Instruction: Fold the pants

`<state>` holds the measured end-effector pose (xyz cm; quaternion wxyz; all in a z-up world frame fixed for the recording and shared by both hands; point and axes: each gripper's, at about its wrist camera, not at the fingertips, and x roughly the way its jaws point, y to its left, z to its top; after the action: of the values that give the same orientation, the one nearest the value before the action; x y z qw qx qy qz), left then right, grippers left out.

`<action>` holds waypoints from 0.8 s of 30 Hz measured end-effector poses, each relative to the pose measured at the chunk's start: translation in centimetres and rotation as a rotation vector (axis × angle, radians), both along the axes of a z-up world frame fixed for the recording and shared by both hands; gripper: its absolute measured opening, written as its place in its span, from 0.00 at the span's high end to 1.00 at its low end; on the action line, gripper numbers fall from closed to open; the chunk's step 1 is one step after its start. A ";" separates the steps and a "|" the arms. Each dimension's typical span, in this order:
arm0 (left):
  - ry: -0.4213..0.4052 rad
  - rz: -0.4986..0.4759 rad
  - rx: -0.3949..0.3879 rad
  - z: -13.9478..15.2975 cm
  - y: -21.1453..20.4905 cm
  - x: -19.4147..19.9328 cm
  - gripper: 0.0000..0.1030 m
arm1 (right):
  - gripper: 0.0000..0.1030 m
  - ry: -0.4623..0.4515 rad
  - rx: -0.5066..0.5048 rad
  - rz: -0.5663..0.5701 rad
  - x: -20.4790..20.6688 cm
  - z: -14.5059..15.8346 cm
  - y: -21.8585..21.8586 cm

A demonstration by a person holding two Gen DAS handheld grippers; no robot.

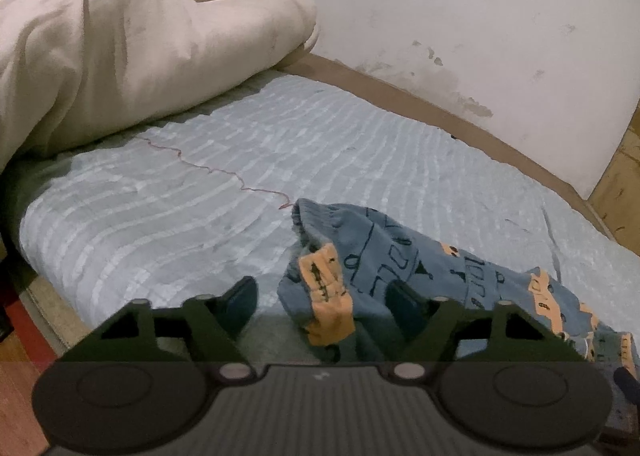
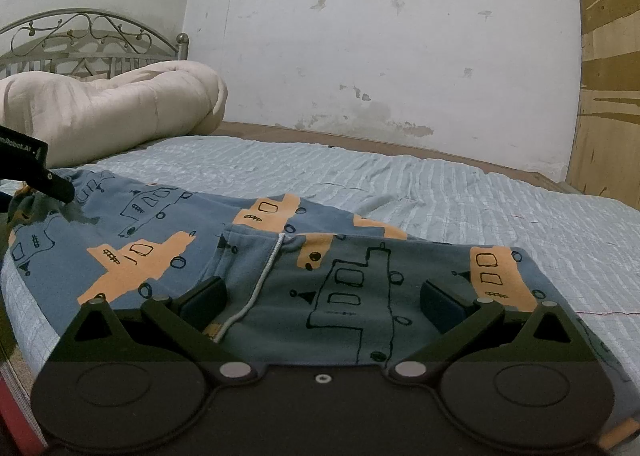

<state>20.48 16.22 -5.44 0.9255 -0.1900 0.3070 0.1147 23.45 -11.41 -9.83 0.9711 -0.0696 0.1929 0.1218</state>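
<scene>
Grippers poised over blue boat-print pants (image 2: 280, 268) on a pale blue bedspread (image 2: 480, 196).
Left gripper (image 1: 324, 296) spread, bunched leg cuff between its fingers; only the right view shows the drawstring (image 2: 256, 288) — right gripper (image 2: 324, 296) spread wide over the waistband.

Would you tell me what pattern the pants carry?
Blue fleece pants with orange and outlined boats, clearest in the right wrist view.

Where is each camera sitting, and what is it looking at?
Left wrist: on the left gripper, looking down at the pants' bunched end on the bed; its open fingers show.
Right wrist: on the right gripper, low over the pants' waist; its open fingers and the left gripper's tip show.
Both share pants, bed, blanket, wall.
</scene>
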 end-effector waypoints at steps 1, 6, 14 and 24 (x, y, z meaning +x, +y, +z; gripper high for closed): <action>-0.003 0.004 -0.006 0.0 0.0 -0.1 0.35 | 0.01 0.000 0.000 0.000 0.0 0.0 0.0; -0.005 0.011 -0.014 -0.1 -0.2 -0.3 0.42 | 0.01 -0.003 0.001 0.001 0.0 0.0 -0.1; 0.015 0.051 0.016 0.9 -1.0 0.0 0.70 | 0.01 -0.003 0.002 0.000 0.0 -0.1 0.0; 0.003 0.054 0.083 2.9 -2.2 0.4 0.82 | 0.01 0.003 0.006 0.000 -0.1 -0.1 0.0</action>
<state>20.90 13.98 -2.57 0.9287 -0.1595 0.2980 0.1527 23.40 -11.40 -9.89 0.9711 -0.0664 0.1938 0.1224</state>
